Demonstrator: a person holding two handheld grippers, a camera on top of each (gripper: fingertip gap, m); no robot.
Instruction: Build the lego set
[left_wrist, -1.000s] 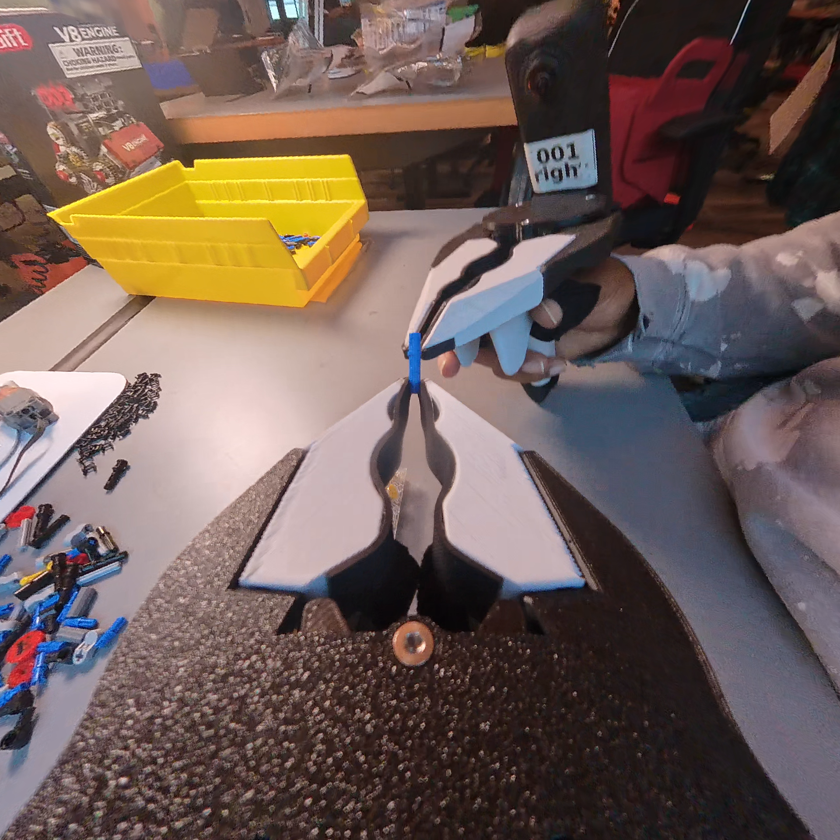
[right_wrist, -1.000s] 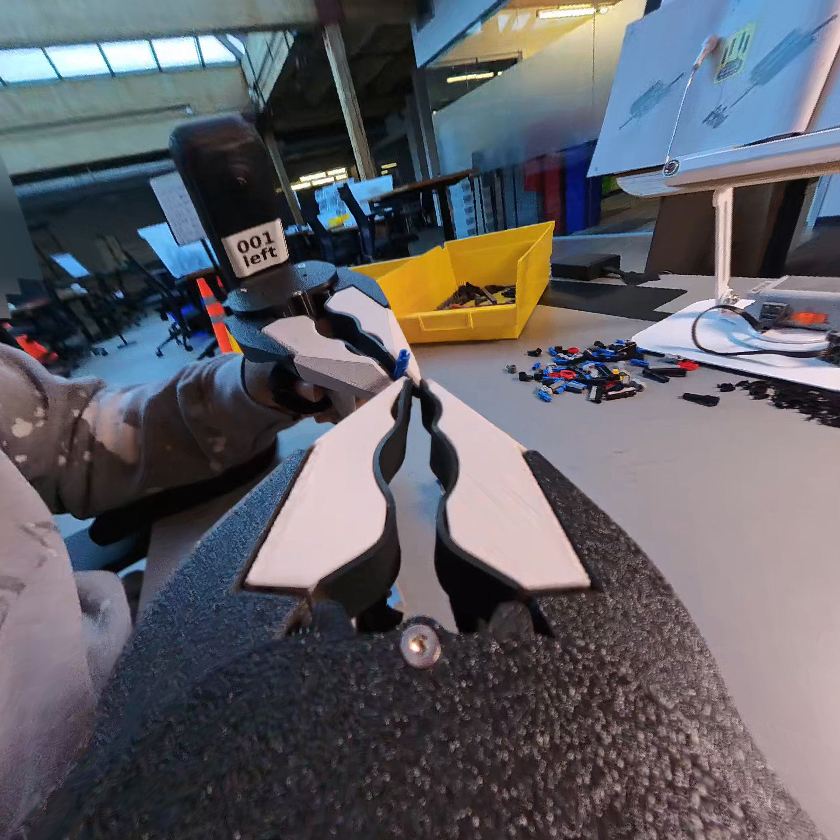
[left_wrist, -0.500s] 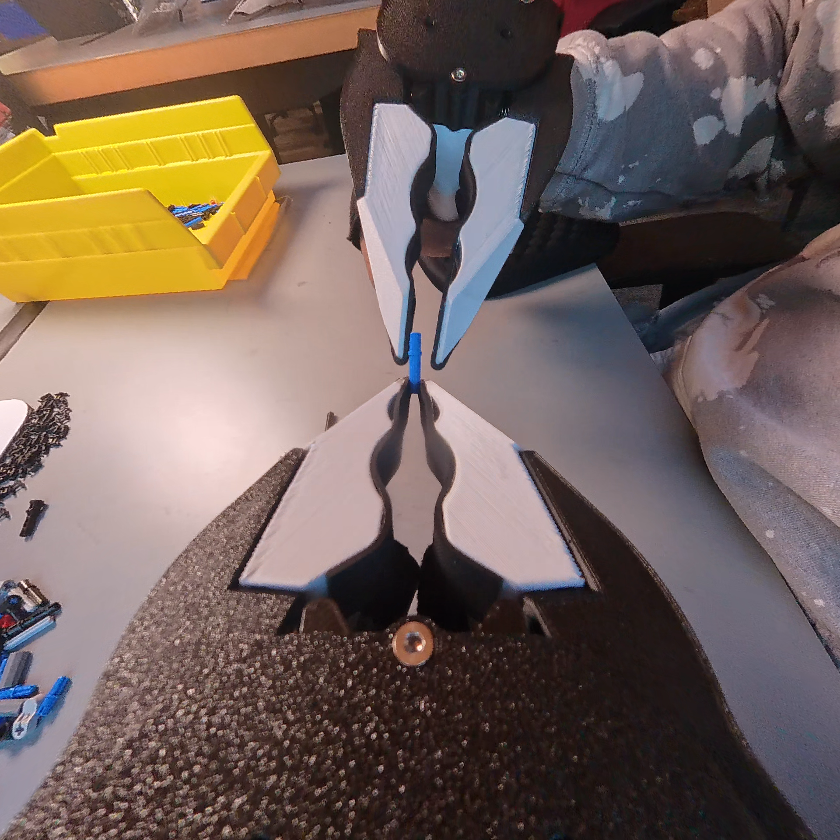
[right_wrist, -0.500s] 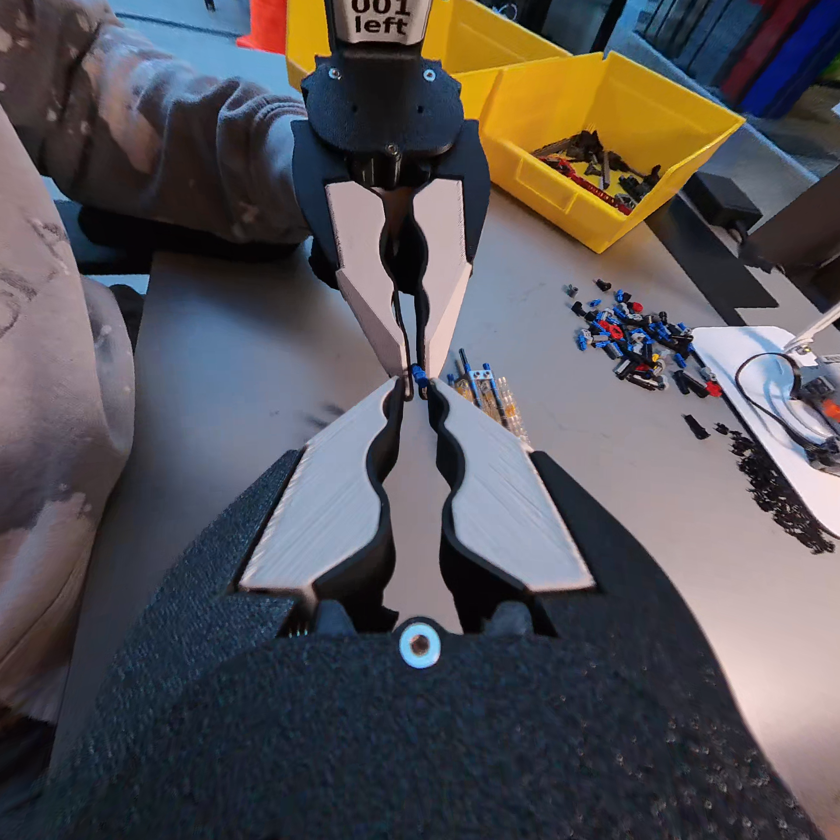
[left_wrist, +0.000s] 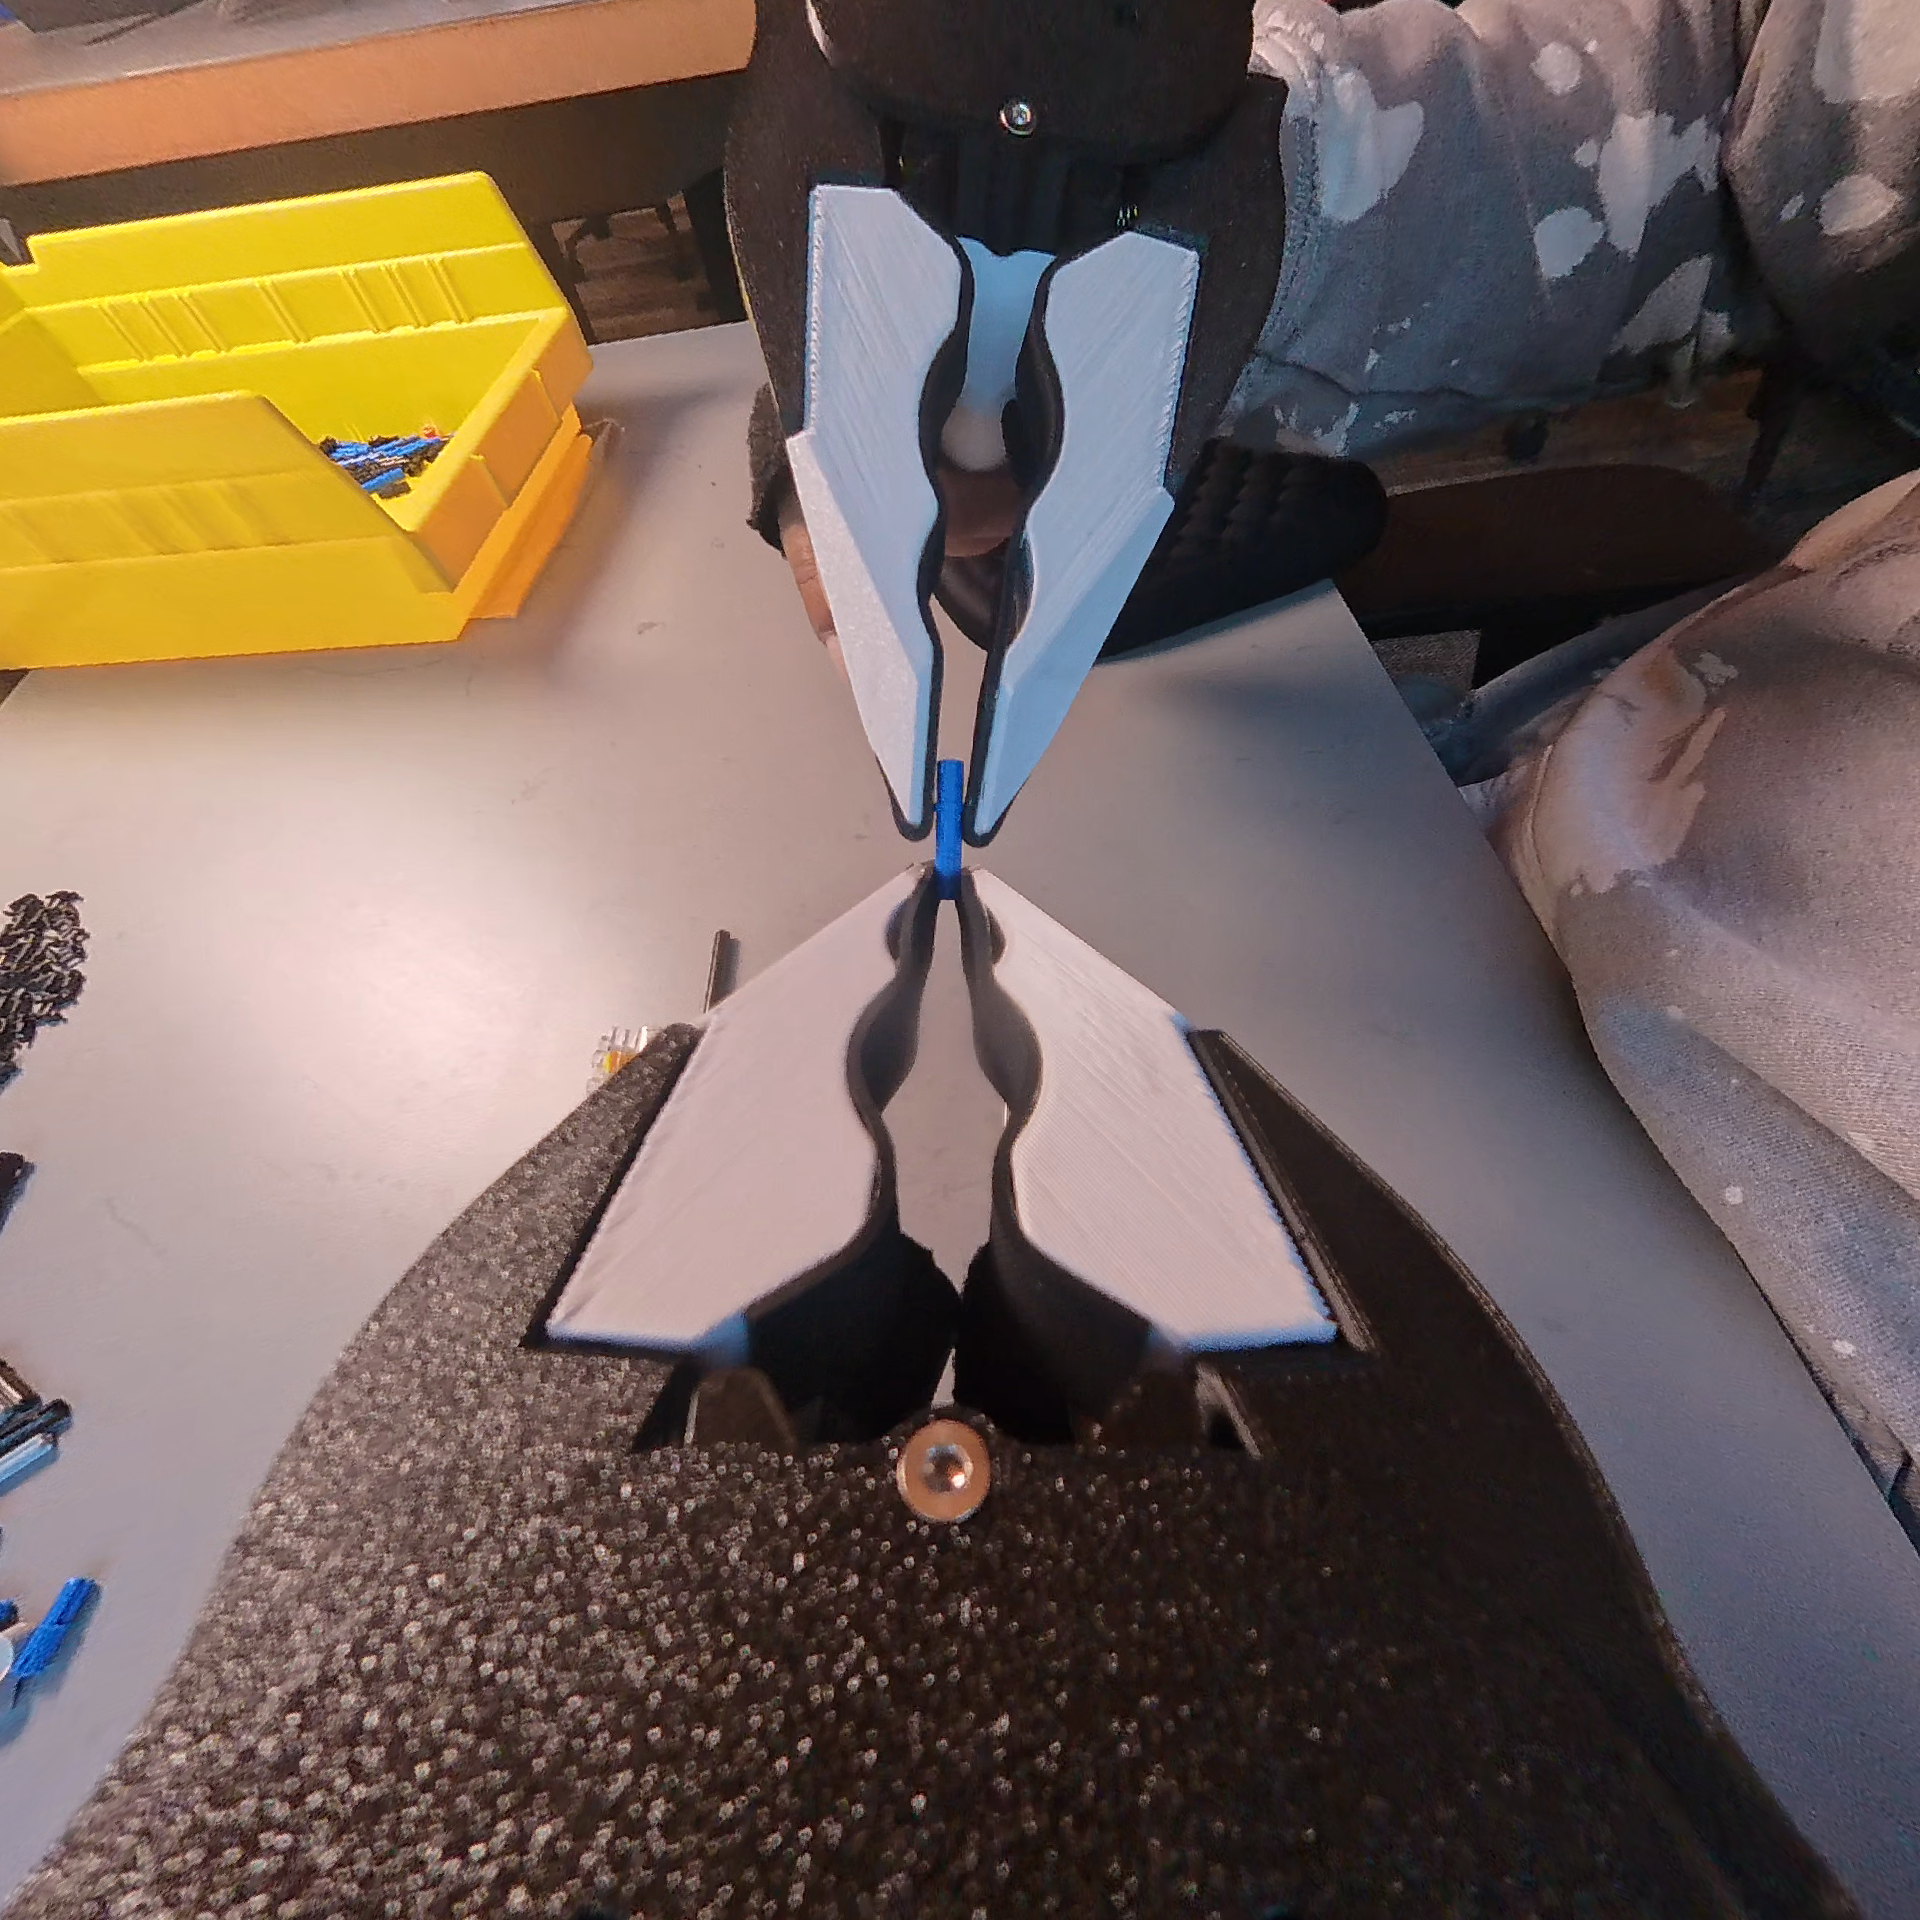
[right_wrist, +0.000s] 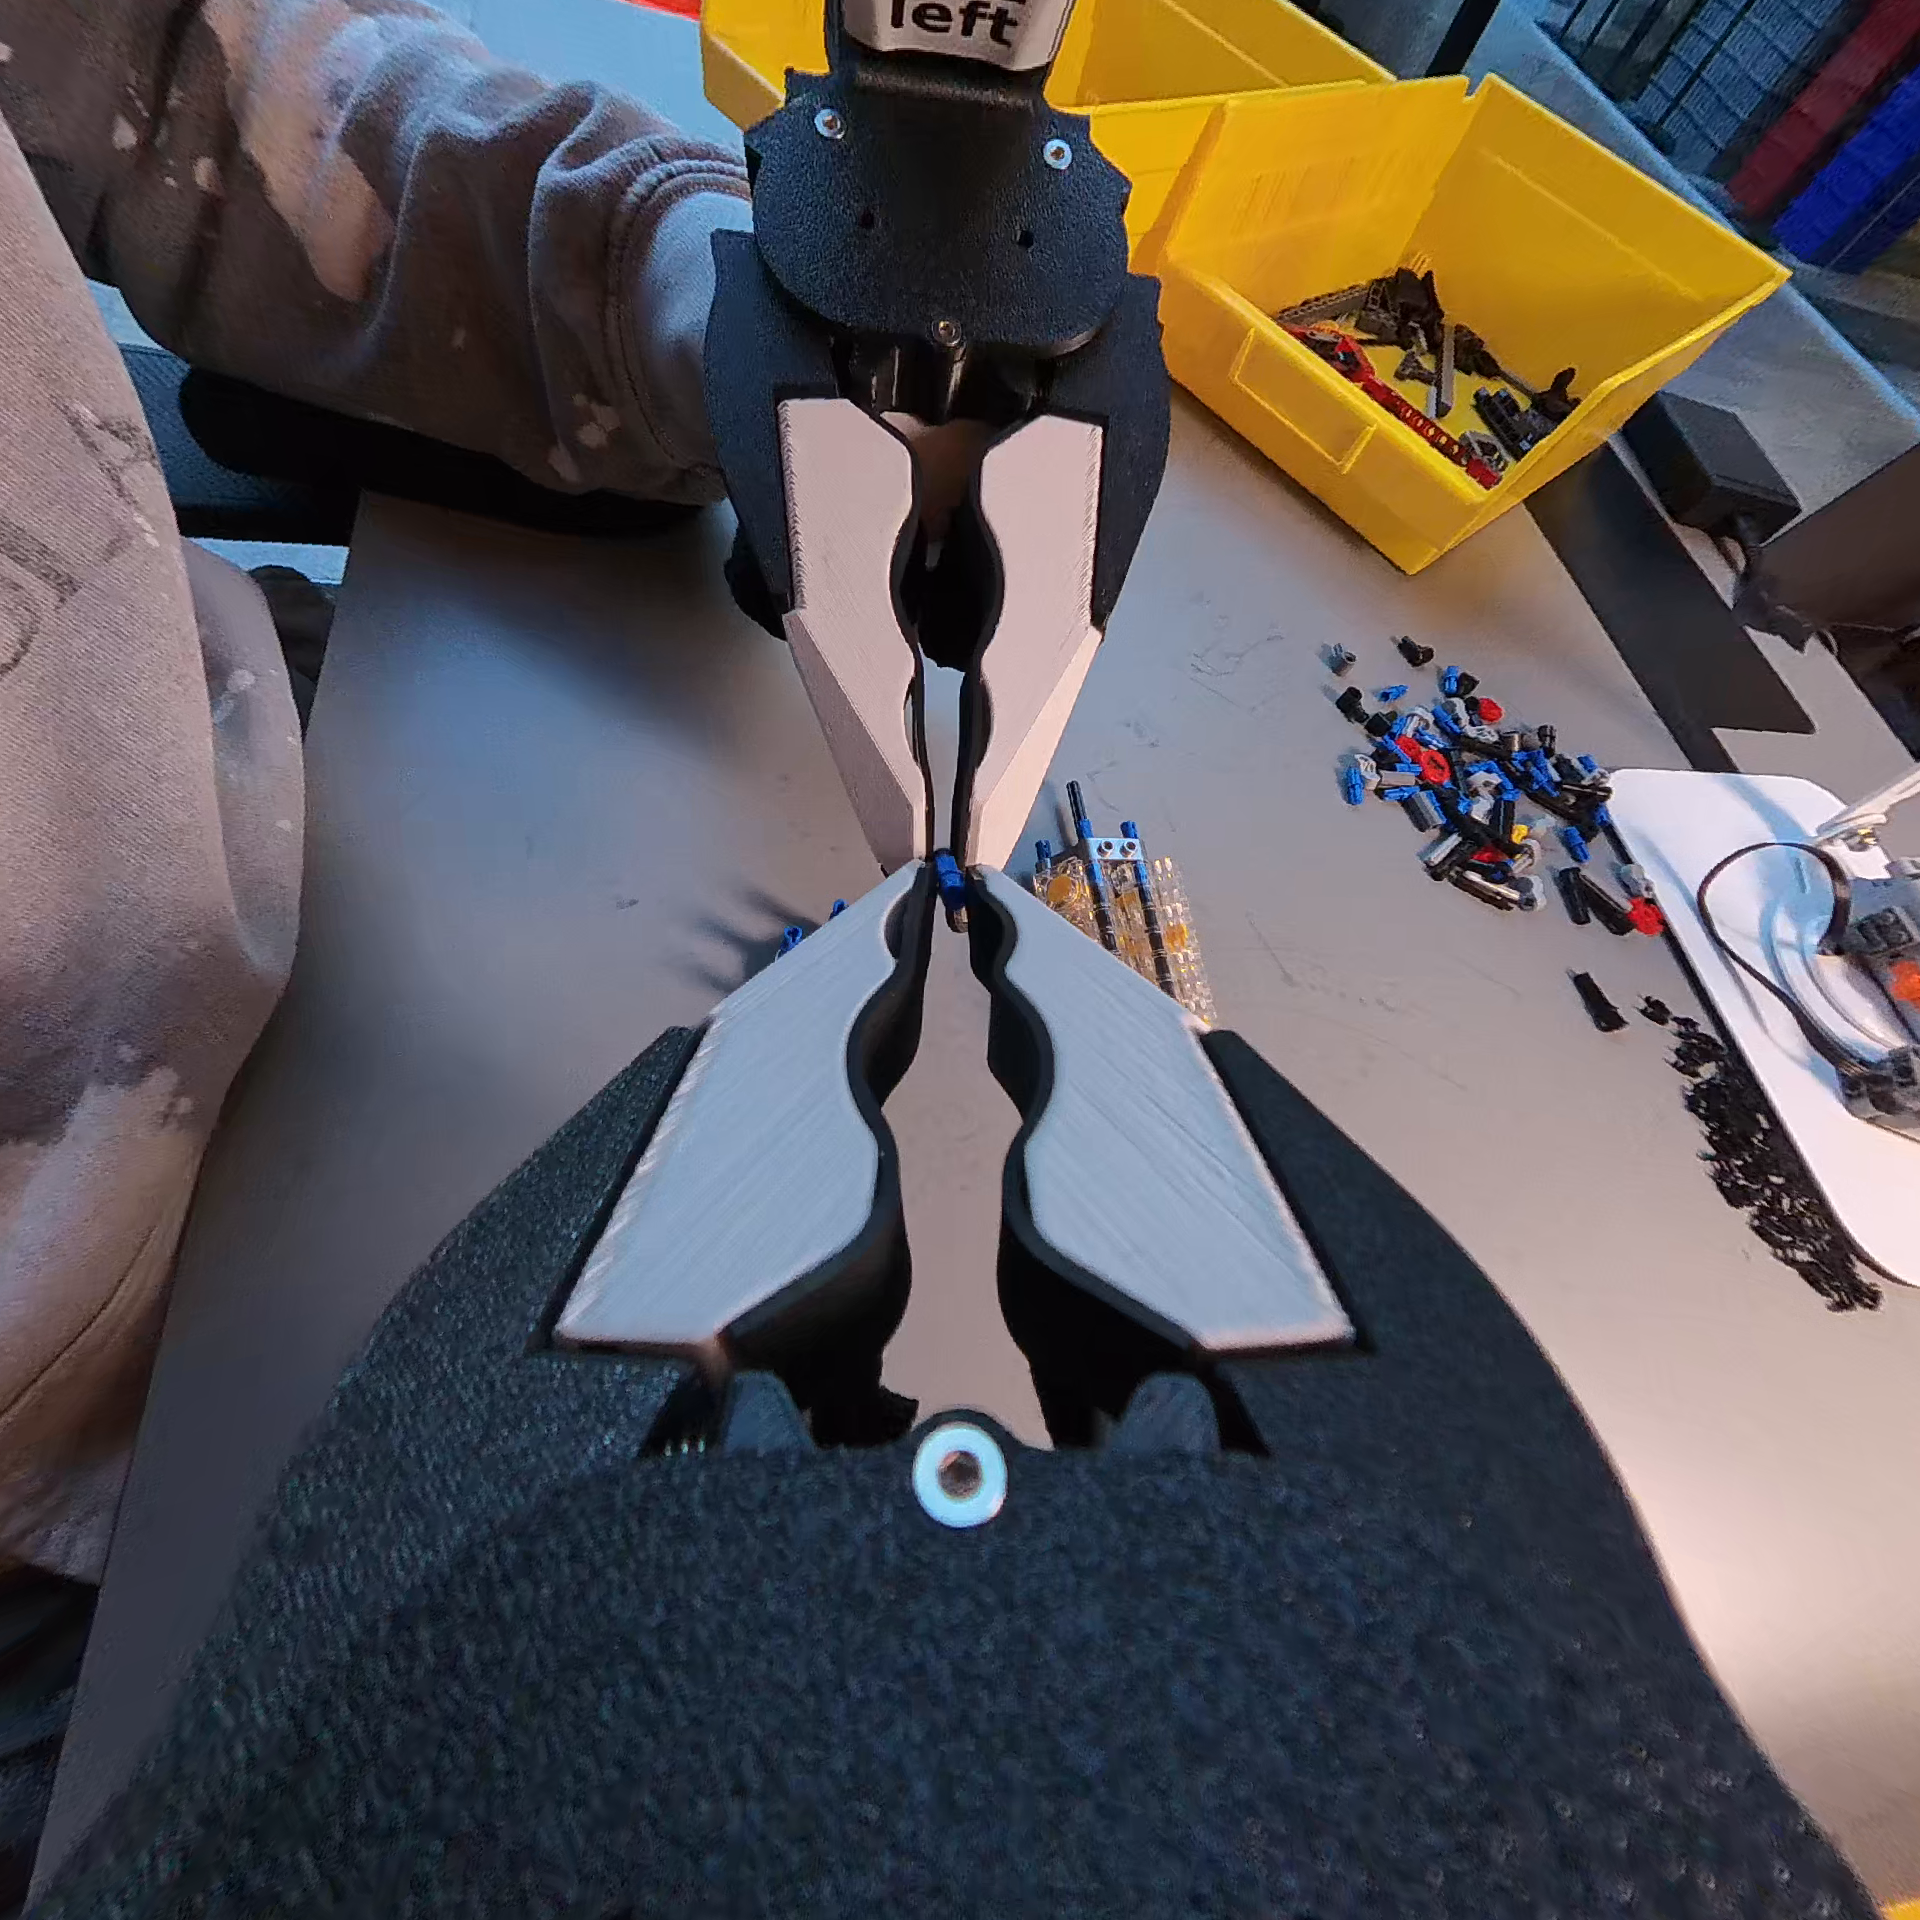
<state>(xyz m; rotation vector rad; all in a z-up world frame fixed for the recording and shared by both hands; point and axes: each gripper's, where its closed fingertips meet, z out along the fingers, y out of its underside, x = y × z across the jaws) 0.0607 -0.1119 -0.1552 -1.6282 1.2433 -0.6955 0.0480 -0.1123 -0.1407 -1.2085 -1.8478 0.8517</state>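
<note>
A small blue pin (left_wrist: 948, 854) is held above the grey table (left_wrist: 416, 883), end to end between the two grippers. My left gripper (left_wrist: 943, 883) is shut on its near end. My right gripper (left_wrist: 945, 826) faces it tip to tip, and its fingers close on the pin's far end. In the right wrist view the pin (right_wrist: 945, 871) sits between the right gripper's (right_wrist: 948, 883) tips, with the left gripper (right_wrist: 943, 847) directly opposite. A hand in a mottled grey sleeve (right_wrist: 416, 260) holds each gripper.
Yellow bins (left_wrist: 312, 436) with small parts stand at the table's back, also seen in the right wrist view (right_wrist: 1455, 260). A clear block assembly with black axles (right_wrist: 1122, 914), a pile of loose parts (right_wrist: 1475, 769), black pins (right_wrist: 1766, 1174) and a white board (right_wrist: 1714, 862) with a grey motor lie nearby. Both grippers' tips are close together, under 4 cm apart.
The right gripper swung round to face the left one, came up to the pin with its fingers apart, and has now closed on the pin's free end. The left gripper kept its hold.
</note>
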